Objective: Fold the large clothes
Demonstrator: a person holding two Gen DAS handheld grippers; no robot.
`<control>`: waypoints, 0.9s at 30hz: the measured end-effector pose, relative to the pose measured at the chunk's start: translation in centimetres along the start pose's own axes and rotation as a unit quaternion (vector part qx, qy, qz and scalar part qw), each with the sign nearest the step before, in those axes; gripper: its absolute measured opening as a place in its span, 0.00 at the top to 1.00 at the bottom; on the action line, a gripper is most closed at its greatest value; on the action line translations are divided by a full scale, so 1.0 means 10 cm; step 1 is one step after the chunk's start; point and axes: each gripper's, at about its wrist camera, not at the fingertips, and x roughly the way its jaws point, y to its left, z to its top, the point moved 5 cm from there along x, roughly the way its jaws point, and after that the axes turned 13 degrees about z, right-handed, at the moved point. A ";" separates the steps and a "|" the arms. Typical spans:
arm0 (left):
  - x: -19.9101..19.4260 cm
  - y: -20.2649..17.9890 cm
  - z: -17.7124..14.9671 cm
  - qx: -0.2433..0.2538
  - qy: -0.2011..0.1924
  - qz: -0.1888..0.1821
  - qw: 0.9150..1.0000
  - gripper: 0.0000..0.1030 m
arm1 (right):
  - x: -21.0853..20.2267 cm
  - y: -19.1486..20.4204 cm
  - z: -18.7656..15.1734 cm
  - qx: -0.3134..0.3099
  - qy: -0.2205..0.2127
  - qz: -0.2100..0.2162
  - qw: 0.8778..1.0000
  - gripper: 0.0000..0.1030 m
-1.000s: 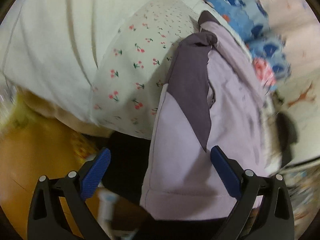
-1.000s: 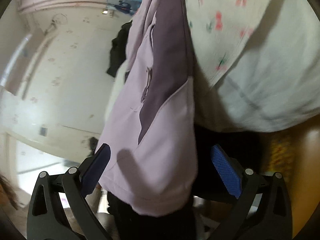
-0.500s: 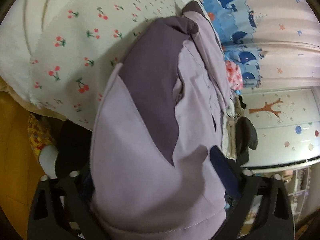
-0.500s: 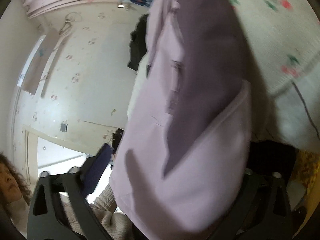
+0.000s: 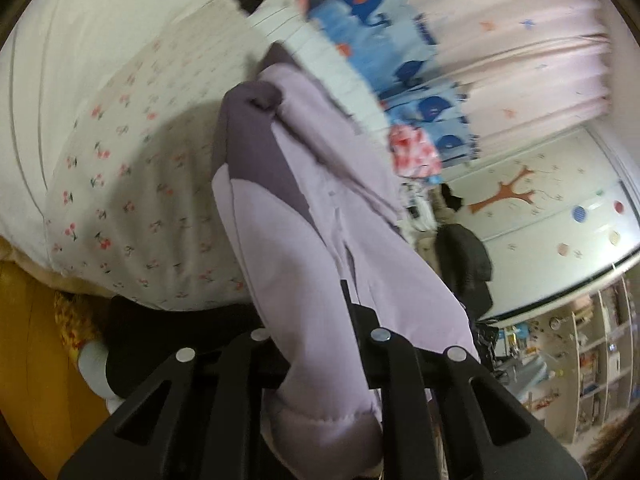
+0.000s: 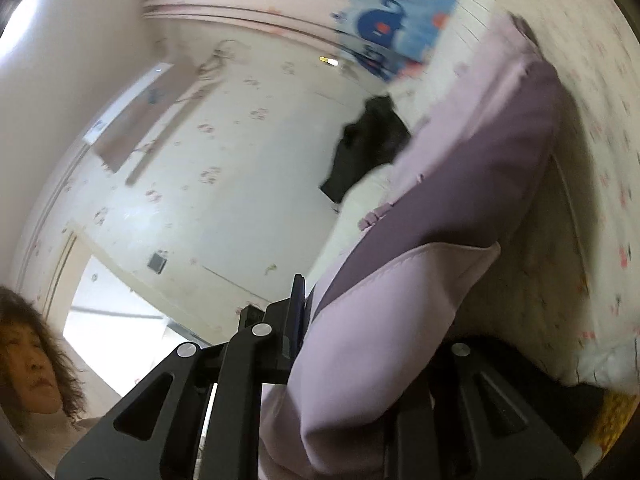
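A lilac jacket with dark purple panels (image 5: 304,216) hangs over the edge of a bed. My left gripper (image 5: 316,320) is shut on its lower hem, and the cloth bulges out between the jaws. In the right wrist view the same lilac jacket (image 6: 420,280) fills the middle, and my right gripper (image 6: 340,320) is shut on another part of the hem. The right finger of the right gripper is hidden under the cloth.
A cherry-print quilt (image 5: 132,184) and white bedding (image 5: 80,60) lie on the bed on the left. A whale-print curtain (image 5: 384,40) hangs behind. Dark clothes (image 5: 464,268) hang on the right. A person's face (image 6: 32,360) shows at lower left in the right wrist view. A yellow floor (image 5: 24,360) lies below.
Both grippers were open around the jacket's hem one second ago. Both have closed on the cloth, and the views have tilted up toward the wall and curtain.
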 end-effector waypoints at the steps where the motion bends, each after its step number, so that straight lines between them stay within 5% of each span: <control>1: -0.08 -0.02 -0.03 0.004 -0.001 -0.007 1.000 0.84 | -0.02 0.11 -0.02 -0.008 0.003 0.002 1.000 0.83; 6: -0.35 0.04 -0.41 0.065 0.036 -0.041 0.996 0.82 | -0.31 0.19 -0.39 0.002 0.055 -0.025 0.998 0.78; 9: -0.10 0.42 -0.70 0.071 0.112 -0.023 0.991 0.66 | -0.58 -0.21 -0.71 0.073 0.077 -0.055 0.993 0.56; 11: 0.06 0.73 -0.77 0.051 0.136 -0.010 0.989 0.64 | -0.73 -0.48 -0.90 0.113 0.077 -0.079 0.988 0.43; 13: 0.11 1.01 -0.74 0.006 0.132 -0.040 0.990 0.58 | -0.86 -0.71 -1.02 0.148 0.067 -0.087 0.983 0.41; 15: 0.08 1.16 -0.65 -0.017 0.107 -0.055 0.993 0.29 | -0.93 -0.83 -1.08 0.166 0.054 -0.082 0.981 0.37; 17: 0.10 1.22 -0.55 -0.028 0.098 -0.068 0.993 0.16 | -0.92 -0.90 -1.11 0.175 0.050 -0.067 0.981 0.34; 20: 0.21 1.11 -0.56 -0.020 0.113 -0.069 0.991 0.14 | -0.80 -0.95 -1.12 0.176 0.053 -0.055 0.981 0.32; 23: 0.37 0.95 -0.59 0.002 0.137 -0.051 0.989 0.15 | -0.70 -0.99 -1.13 0.167 0.053 -0.067 0.982 0.33; 26: 0.45 0.91 -0.63 -0.001 0.138 -0.008 0.990 0.19 | -0.73 -0.95 -1.10 0.156 0.031 -0.070 0.985 0.64; 27: 0.44 0.92 -0.62 -0.004 0.131 0.004 0.991 0.33 | -0.72 -0.93 -1.11 0.154 0.025 -0.067 0.986 0.75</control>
